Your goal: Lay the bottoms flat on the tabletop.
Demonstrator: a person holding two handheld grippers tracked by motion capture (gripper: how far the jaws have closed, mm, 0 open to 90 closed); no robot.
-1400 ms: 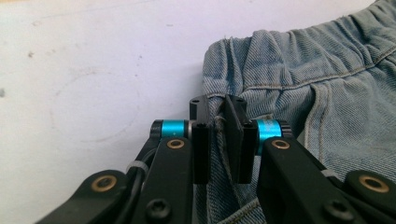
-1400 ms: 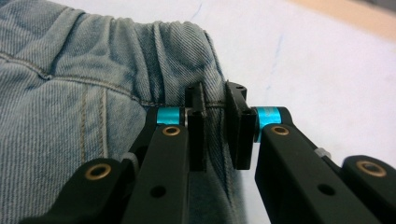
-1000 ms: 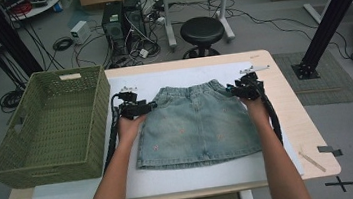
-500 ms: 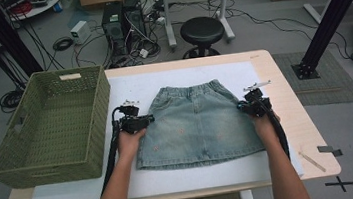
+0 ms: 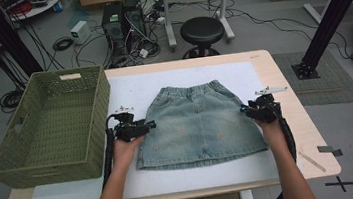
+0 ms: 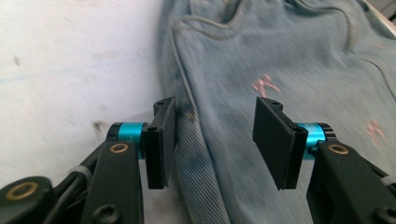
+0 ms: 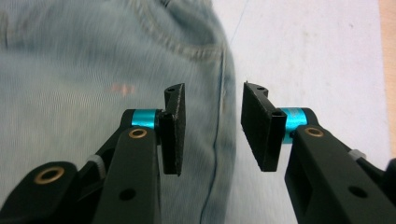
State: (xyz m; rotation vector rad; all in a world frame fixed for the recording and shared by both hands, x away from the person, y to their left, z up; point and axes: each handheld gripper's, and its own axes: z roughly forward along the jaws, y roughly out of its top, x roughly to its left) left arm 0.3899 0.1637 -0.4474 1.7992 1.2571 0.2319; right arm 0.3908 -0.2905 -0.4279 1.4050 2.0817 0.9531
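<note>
Tools (image 5: 150, 126) (image 5: 242, 110) beside skirt (image 5: 198, 123), basket (image 5: 30, 161) apart

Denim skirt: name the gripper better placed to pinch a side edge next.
Left, narrowly. The left gripper has its open jaws astride the denim skirt edge; the right gripper also straddles its side seam, with less cloth between its jaws.

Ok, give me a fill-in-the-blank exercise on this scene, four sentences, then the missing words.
1. The garment spread flat on the white mat is a denim ____.
2. The green woven basket stands to the ____ of the denim skirt, seen from the high view.
3. The jaws of the left gripper stand ____ over the skirt's side edge.
4. The right gripper straddles the skirt's side ____.

Missing words: skirt; left; open; seam
</note>
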